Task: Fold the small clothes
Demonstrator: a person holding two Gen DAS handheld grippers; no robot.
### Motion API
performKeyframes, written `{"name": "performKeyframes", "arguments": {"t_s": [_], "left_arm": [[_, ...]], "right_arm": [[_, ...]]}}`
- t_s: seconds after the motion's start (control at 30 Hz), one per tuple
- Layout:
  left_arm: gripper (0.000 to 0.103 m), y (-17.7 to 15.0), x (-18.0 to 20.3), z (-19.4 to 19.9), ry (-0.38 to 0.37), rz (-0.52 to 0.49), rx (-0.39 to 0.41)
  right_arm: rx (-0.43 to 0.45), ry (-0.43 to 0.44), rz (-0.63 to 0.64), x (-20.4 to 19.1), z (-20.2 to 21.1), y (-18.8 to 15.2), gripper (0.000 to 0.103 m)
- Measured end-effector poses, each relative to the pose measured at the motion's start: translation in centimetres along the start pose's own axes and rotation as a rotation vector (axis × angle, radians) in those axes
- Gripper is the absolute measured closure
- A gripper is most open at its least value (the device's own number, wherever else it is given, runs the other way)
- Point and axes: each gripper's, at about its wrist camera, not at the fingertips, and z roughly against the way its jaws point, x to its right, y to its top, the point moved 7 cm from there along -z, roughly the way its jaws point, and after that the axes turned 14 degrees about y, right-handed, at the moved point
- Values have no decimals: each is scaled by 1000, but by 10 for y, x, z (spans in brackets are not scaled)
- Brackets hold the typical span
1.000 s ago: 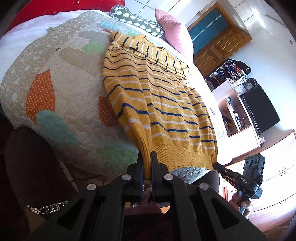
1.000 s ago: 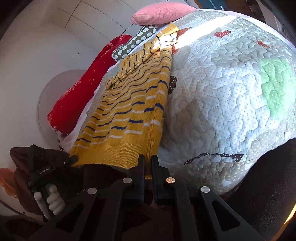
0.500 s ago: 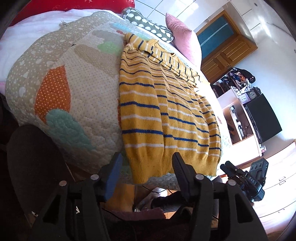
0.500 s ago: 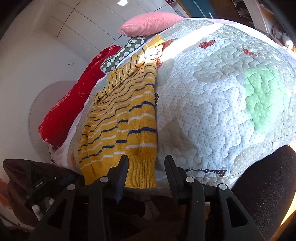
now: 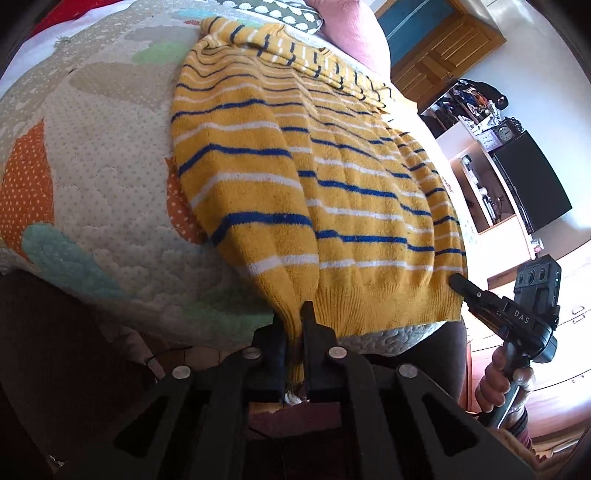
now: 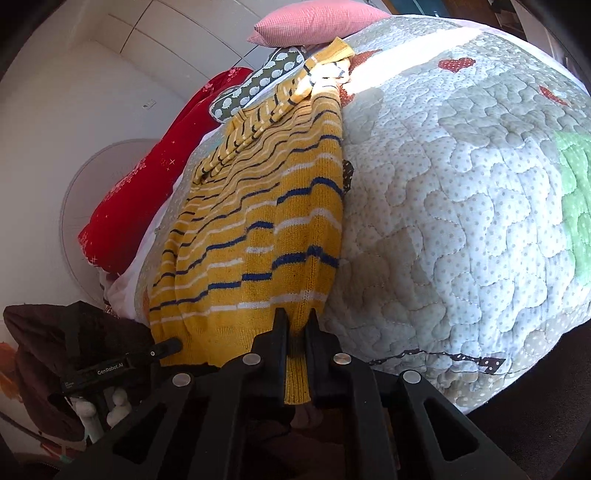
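Note:
A yellow sweater (image 5: pixel 332 177) with blue and white stripes lies spread on a quilted bed, its ribbed hem at the near edge. It also shows in the right wrist view (image 6: pixel 273 229). My left gripper (image 5: pixel 294 314) is shut on the hem's left corner, and the fabric bunches into a ridge there. My right gripper (image 6: pixel 295 321) is shut on the hem's right corner. The right gripper also shows in the left wrist view (image 5: pixel 458 282) at the hem's far corner, and the left gripper in the right wrist view (image 6: pixel 173 345). The sleeves lie folded across the top.
The patchwork quilt (image 5: pixel 92 155) covers the bed and extends wide to the right of the sweater (image 6: pixel 461 184). A pink pillow (image 6: pixel 317 18), a spotted pillow (image 6: pixel 258 88) and a red cushion (image 6: pixel 147 177) lie at the head. A wooden wardrobe (image 5: pixel 436 48) and shelves stand beyond.
Both grippers were shut on the hem, opened half a second ago, and have shut again on the hem corners. The fabric now bunches at each grip.

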Motion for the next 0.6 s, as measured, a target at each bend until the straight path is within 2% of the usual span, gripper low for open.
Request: {"name": "performKeyframes", "arguments": {"t_s": [0.17,0.3,0.47,0.6], "left_arm": [[97,25,9,41,-49,15,102],[97,73,9,58,-60,41,158],[97,153,10,58,1,59,223],[97,214,15,39,13,72,218]], "right_arm": [[36,114,23,-33,7,23,95],[83,175,34,-53,7,63,95],[146,168,81,-70,-5,131,95],[166,151,68,-68,-21,187,95]]}}
